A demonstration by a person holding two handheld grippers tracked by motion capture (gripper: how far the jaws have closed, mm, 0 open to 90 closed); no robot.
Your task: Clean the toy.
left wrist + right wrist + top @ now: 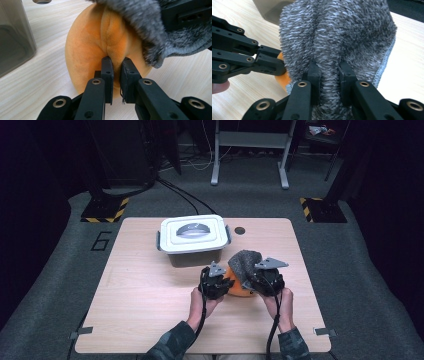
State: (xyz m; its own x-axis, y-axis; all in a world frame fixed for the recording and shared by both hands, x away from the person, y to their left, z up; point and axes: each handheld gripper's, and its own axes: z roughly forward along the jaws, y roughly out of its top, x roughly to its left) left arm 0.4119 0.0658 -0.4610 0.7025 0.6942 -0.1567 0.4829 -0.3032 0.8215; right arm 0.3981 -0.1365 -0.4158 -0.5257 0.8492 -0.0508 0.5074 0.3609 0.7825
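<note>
A soft, rounded orange plush cushion (87,50) lies on the pale wooden surface (140,295), near the person's edge and right of centre. A fuzzy grey knitted cloth (342,32) is draped over its far and right side, touching it. The left tool (117,65) has its jaws pinched on a fold of the orange plush, low on the side facing it. The right tool (329,70) has its jaws clamped on a ridge of the grey cloth. In the high view the two tools sit close together, one at each side of the cushion, each held in a hand (198,302). Just beyond the cushion stands a translucent grey plastic box with a white lid (194,234). A small round hole (240,230) lies in the surface beside the box.
</note>
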